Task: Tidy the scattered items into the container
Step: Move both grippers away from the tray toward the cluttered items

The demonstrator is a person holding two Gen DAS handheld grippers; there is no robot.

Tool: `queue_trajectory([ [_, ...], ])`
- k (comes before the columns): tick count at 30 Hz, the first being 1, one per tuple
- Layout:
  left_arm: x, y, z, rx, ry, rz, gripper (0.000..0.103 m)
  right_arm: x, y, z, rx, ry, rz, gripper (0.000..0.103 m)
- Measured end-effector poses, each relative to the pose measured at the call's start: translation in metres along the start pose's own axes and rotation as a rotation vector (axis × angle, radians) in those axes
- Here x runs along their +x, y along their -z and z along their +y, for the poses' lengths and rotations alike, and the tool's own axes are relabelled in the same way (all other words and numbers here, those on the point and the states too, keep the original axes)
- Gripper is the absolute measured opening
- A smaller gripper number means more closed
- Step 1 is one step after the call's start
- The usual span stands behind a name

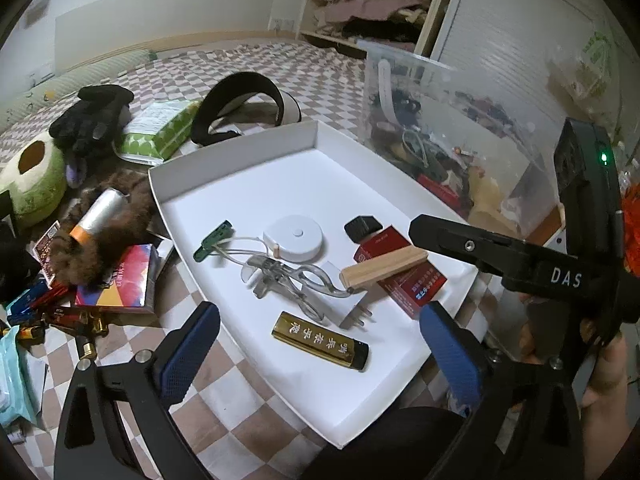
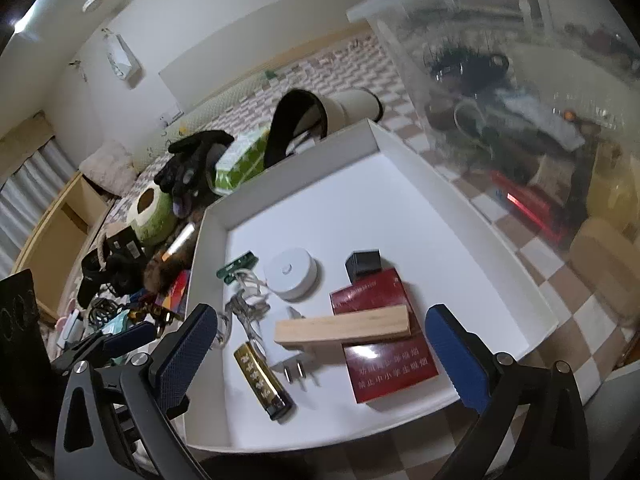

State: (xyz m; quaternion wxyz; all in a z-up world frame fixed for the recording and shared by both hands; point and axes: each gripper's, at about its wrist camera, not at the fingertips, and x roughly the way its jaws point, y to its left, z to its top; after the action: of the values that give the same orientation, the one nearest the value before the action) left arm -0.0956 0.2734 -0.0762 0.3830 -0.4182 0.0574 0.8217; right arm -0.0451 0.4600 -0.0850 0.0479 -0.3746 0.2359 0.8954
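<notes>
A white shallow tray (image 1: 224, 176) (image 2: 400, 184) holds a gold lighter (image 1: 320, 340) (image 2: 262, 380), a wooden block (image 1: 382, 270) (image 2: 344, 326) lying on a red cigarette box (image 1: 412, 280) (image 2: 384, 360), a round white tape measure (image 1: 294, 237) (image 2: 290, 272), a clear eyelash curler (image 1: 288, 280), a green clip (image 1: 212, 240) (image 2: 238, 266), a white plug (image 2: 286, 348) and a small black cube (image 1: 362, 228) (image 2: 362, 262). My left gripper (image 1: 320, 352) is open over the tray's near edge. My right gripper (image 2: 320, 356) is open above the block and red box; its arm (image 1: 520, 264) crosses the left wrist view.
Left of the tray lie scattered items: a silver tube (image 1: 98, 214), colourful boxes (image 1: 120, 280), a black glove (image 1: 94, 114), a green tissue pack (image 1: 160, 130), a plush toy (image 1: 34, 184) and a headband (image 1: 244, 104). A clear plastic bin (image 1: 460, 132) (image 2: 520, 120) full of things stands right.
</notes>
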Motion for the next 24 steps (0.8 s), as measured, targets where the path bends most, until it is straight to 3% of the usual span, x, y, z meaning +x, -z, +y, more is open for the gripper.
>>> queue_trajectory([
  [9,-0.022,0.001,0.015,-0.06,-0.063,-0.073,0.103,-0.017,-0.003,0.015,-0.019,-0.048,-0.126,0.103],
  [15,-0.039,0.009,0.03,-0.05,-0.081,-0.131,0.103,-0.027,-0.005,0.038,-0.062,-0.072,-0.207,0.103],
  [18,-0.05,0.013,0.043,-0.082,-0.095,-0.157,0.103,-0.029,-0.005,0.052,-0.086,-0.085,-0.217,0.103],
  [24,-0.078,0.027,0.074,-0.131,-0.191,-0.219,0.103,-0.027,-0.003,0.083,-0.13,-0.131,-0.209,0.103],
])
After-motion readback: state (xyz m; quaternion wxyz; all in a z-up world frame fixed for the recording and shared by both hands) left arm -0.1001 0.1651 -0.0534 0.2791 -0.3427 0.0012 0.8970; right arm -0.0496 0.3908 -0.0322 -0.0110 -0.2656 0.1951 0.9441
